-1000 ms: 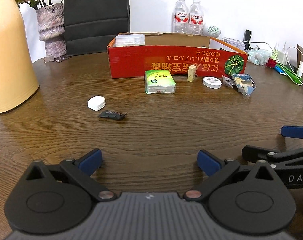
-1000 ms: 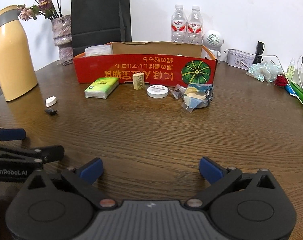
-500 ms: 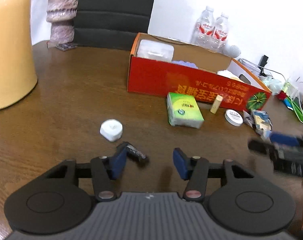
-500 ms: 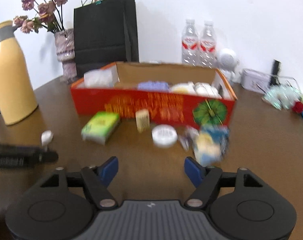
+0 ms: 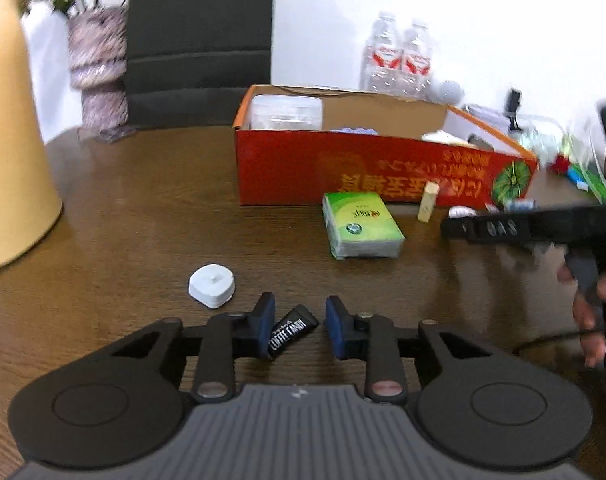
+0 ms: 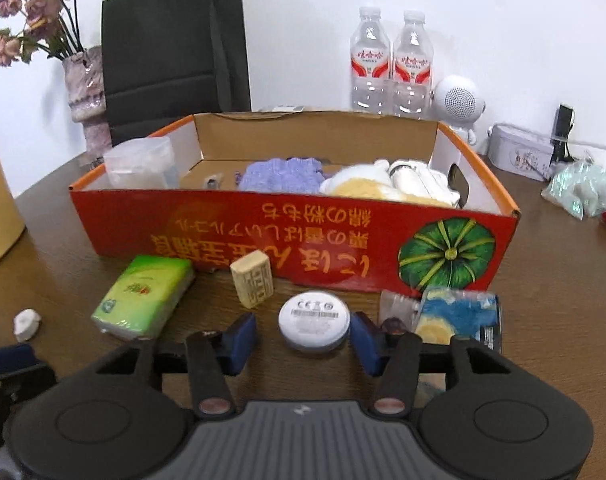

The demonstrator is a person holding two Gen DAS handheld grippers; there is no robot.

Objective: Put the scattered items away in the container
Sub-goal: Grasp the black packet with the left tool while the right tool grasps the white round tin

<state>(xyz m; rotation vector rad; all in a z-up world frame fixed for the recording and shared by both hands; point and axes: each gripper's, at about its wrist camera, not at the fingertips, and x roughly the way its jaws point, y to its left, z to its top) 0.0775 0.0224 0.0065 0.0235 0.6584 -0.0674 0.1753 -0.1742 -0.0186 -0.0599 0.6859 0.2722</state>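
We had both pickups lined up at once. Our left gripper (image 5: 298,330) stood spread around the coffee candy sachet (image 5: 290,331), its near end by the left pad; our right gripper (image 6: 303,338) stood spread around the round white disc (image 6: 314,321). Next, each needed closing, lifting, and carrying ahead into the red box (image 6: 287,236). The tissue pack (image 6: 143,298) and stamp block (image 6: 253,282) crowded the right fingers' left side.

Left gripper (image 5: 299,326) jaws straddle the black candy packet (image 5: 291,330), unclosed.
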